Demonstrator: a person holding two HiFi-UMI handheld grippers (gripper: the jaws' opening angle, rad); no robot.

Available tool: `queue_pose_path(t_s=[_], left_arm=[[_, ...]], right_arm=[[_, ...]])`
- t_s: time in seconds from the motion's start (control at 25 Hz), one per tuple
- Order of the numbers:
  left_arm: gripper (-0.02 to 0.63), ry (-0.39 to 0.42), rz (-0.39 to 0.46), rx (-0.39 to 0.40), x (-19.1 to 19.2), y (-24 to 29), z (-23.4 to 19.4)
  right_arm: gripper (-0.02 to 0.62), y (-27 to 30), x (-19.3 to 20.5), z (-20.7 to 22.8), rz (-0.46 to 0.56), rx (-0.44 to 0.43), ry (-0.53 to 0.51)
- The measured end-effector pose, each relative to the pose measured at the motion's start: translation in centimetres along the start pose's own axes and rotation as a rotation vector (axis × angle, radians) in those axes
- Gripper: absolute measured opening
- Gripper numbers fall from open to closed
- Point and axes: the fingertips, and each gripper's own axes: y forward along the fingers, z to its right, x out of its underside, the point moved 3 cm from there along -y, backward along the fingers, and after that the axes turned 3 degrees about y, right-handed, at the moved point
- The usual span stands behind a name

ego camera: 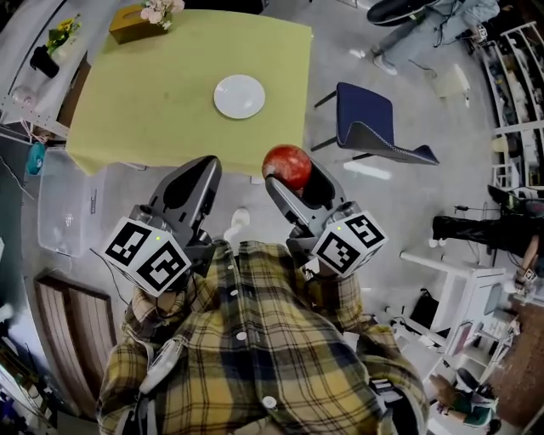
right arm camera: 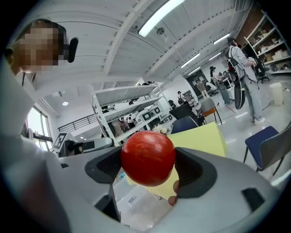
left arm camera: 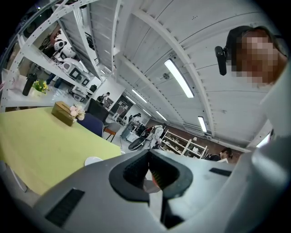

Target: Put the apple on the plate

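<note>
A red apple (ego camera: 287, 166) (right arm camera: 148, 158) is clamped between the jaws of my right gripper (ego camera: 293, 177) (right arm camera: 148, 164), held in the air just off the near edge of the yellow-green table (ego camera: 153, 102). A white plate (ego camera: 239, 96) lies on that table, beyond the apple and slightly left. My left gripper (ego camera: 197, 174) (left arm camera: 148, 173) hangs beside the right one, its jaws pressed together with nothing between them. In the left gripper view the plate (left arm camera: 93, 160) shows as a pale sliver at the table's edge.
A tissue box with flowers (ego camera: 140, 20) sits at the table's far left corner. A blue chair (ego camera: 374, 127) stands right of the table. A clear storage bin (ego camera: 70, 204) rests on the floor at left. Shelving and a person (ego camera: 425, 25) are at the far right.
</note>
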Motion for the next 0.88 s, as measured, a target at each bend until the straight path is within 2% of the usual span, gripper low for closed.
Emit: queue_pose_path(t_s=[0.16, 0.44, 0.64, 0.88], left_arm=[[0.008, 0.004, 0.029, -0.027, -0.5, 1.1, -0.7], [0.008, -0.026, 0.026, -0.059, -0.2, 2.4, -1.5], [0.008, -0.039, 0.008, -0.048, -0.9, 3.9, -4.3], [0.008, -0.038, -0.033, 0.008, -3.1, 6.4, -8.2]], right_arm=[[0.353, 1.0, -0.5, 1.4, -0.023, -0.019, -0.006], [0.353, 2.0, -0.8, 3.1, -0.057, -0.024, 0.014], [0.353, 4.7, -1.0, 3.7, -0.074, 0.0, 0.011], [0.353, 8.3, -2.0, 4.7, -0.051, 0.073, 0.039]])
